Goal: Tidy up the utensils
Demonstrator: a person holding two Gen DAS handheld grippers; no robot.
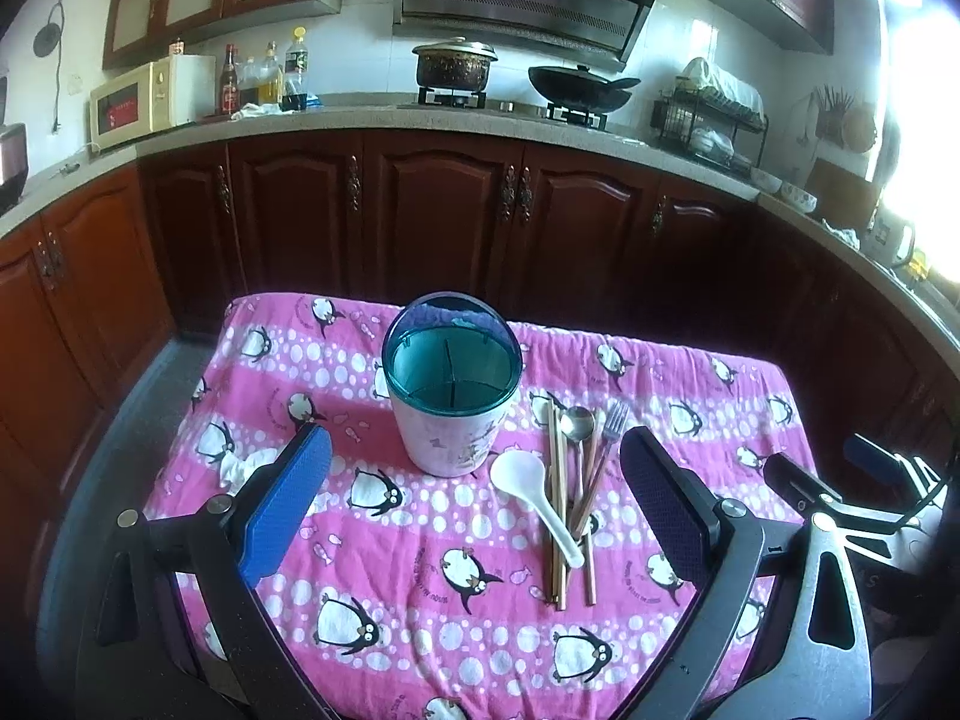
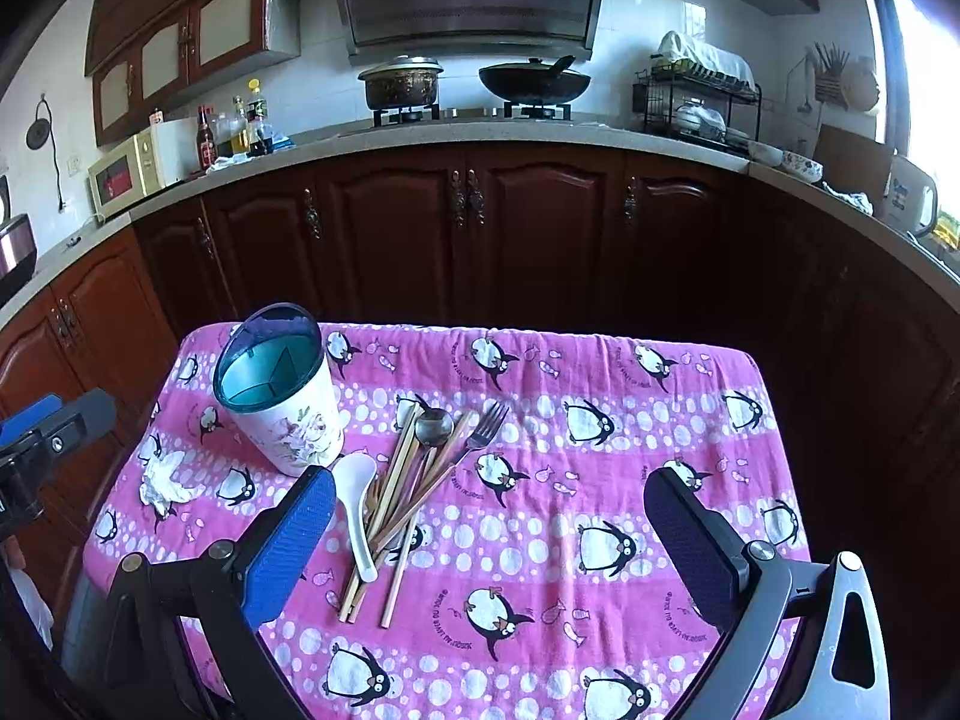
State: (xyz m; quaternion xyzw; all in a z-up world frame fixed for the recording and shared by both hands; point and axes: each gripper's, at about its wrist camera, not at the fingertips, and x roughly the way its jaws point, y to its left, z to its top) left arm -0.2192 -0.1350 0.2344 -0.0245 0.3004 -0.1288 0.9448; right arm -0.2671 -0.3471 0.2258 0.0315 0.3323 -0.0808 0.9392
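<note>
A white floral utensil holder (image 1: 450, 387) (image 2: 277, 393) with a teal divided insert and a raised clear lid stands on the pink penguin cloth (image 1: 420, 570) (image 2: 570, 480). To its right lies a pile: a white plastic spoon (image 1: 528, 489) (image 2: 355, 495), a metal spoon (image 1: 577, 423) (image 2: 434, 425), a fork (image 1: 613, 423) (image 2: 487, 423) and several wooden chopsticks (image 1: 559, 516) (image 2: 396, 504). My left gripper (image 1: 477, 462) hangs open above the cloth, in front of the holder and the pile. My right gripper (image 2: 492, 504) is open too, just right of the pile, holding nothing.
A crumpled white tissue (image 1: 240, 468) (image 2: 161, 483) lies on the cloth left of the holder. Behind the small table runs a dark wood cabinet counter (image 2: 480, 138) with a stove, a pot, a wok, bottles, a microwave and a dish rack.
</note>
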